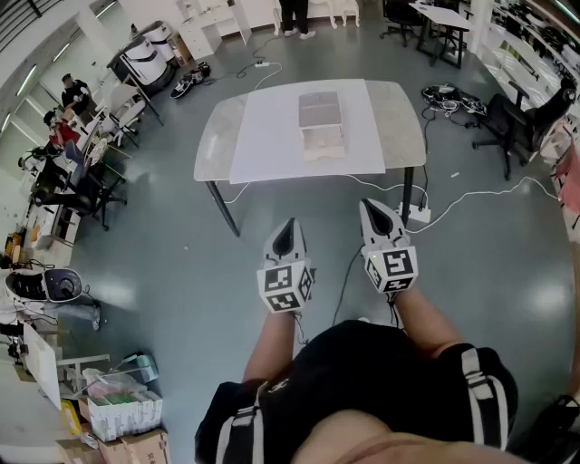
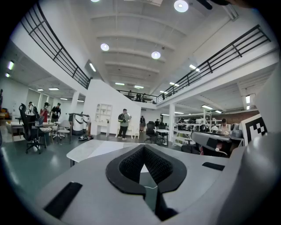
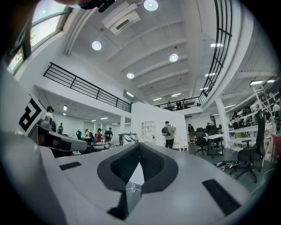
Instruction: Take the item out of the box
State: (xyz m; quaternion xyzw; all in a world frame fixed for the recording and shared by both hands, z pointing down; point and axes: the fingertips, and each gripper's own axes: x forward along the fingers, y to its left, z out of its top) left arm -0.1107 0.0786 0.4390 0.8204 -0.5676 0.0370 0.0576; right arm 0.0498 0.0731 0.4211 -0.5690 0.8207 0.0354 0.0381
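- We hold our left hand-held gripper (image 1: 287,234) low in front of us. Its jaws are shut together with nothing in them.
- Our right hand-held gripper (image 1: 374,213) is closed and empty too.
- The box (image 1: 322,125) sits on the table (image 1: 399,118), well apart from both.
- We cannot tell what is inside it.

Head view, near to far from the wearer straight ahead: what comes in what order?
Left tool and right tool side by side, then the table, the box on it, a standing person beyond.
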